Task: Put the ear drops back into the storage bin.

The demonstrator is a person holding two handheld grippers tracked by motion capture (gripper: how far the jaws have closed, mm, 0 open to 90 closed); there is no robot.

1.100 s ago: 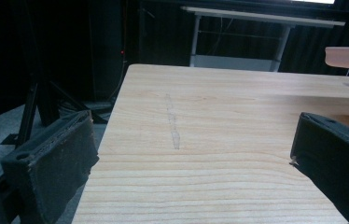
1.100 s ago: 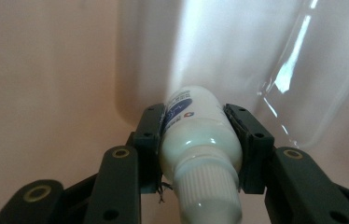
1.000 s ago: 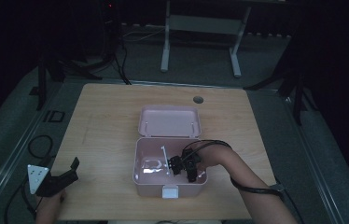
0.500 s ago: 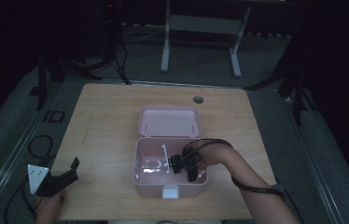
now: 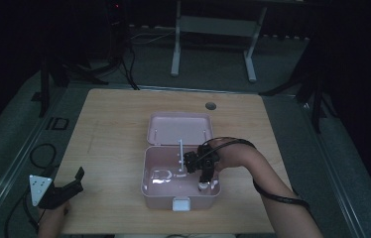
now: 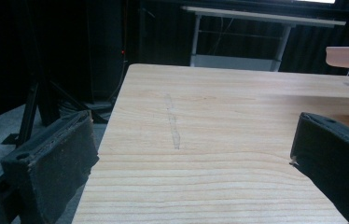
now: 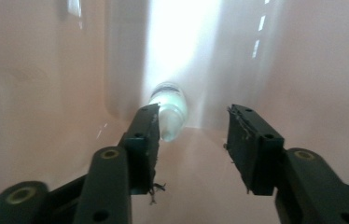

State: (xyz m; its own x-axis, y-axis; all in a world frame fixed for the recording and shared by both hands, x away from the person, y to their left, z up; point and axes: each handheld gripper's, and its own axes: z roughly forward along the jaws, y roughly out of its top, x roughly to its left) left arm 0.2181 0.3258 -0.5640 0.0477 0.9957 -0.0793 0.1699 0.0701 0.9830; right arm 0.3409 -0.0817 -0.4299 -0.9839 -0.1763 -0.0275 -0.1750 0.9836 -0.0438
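The right gripper (image 7: 191, 135) has just been opening its black jaws, which now stand apart with nothing between them; the small clear bottle with a white cap (image 7: 169, 112) stands at their eleven o'clock, in a corner of the open pink plastic box (image 5: 149, 171). At eight o'clock from that box, near the edge of the pale wooden table (image 6: 219, 121), the left gripper (image 5: 67, 188) rests with its jaws wide over bare wood.
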